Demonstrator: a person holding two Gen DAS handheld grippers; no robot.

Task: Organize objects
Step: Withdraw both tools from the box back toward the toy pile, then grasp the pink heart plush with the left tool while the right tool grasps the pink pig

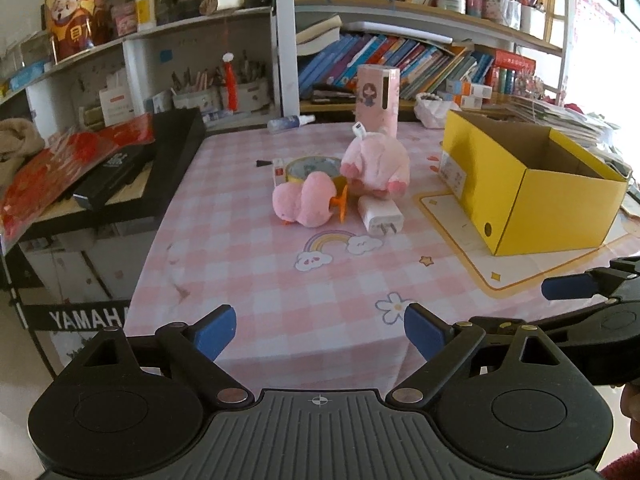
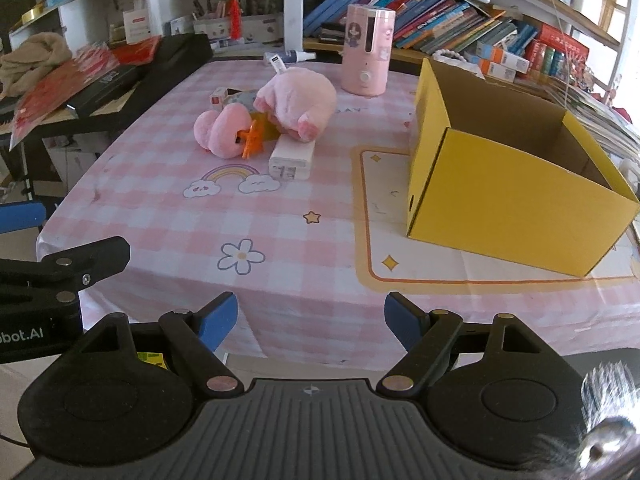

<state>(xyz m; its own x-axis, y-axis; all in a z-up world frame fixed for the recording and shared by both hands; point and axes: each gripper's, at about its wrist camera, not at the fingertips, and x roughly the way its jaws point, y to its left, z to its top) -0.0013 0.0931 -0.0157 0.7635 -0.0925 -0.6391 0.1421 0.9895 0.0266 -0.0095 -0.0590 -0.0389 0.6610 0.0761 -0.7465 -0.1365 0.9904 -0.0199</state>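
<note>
On the pink checked tablecloth point(image 1: 248, 264) lie a large pink plush point(image 1: 376, 162) point(image 2: 298, 100), a smaller pink plush with orange feet point(image 1: 306, 204) point(image 2: 222, 130), a white charger plug point(image 1: 380, 216) point(image 2: 290, 158) and a roll of tape point(image 1: 310, 168). An open yellow cardboard box point(image 1: 532, 196) point(image 2: 508, 184) stands empty at the right. My left gripper point(image 1: 320, 332) hangs open over the table's near edge, nothing between its blue pads. My right gripper point(image 2: 310, 324) is open too, also at the near edge, well short of the pile.
A pink cylindrical appliance point(image 1: 378, 98) point(image 2: 368, 50) stands behind the plush. A small spray bottle point(image 1: 290, 122) lies at the table's far edge. A black keyboard case point(image 1: 132, 168) with red papers borders the left side. Bookshelves fill the back.
</note>
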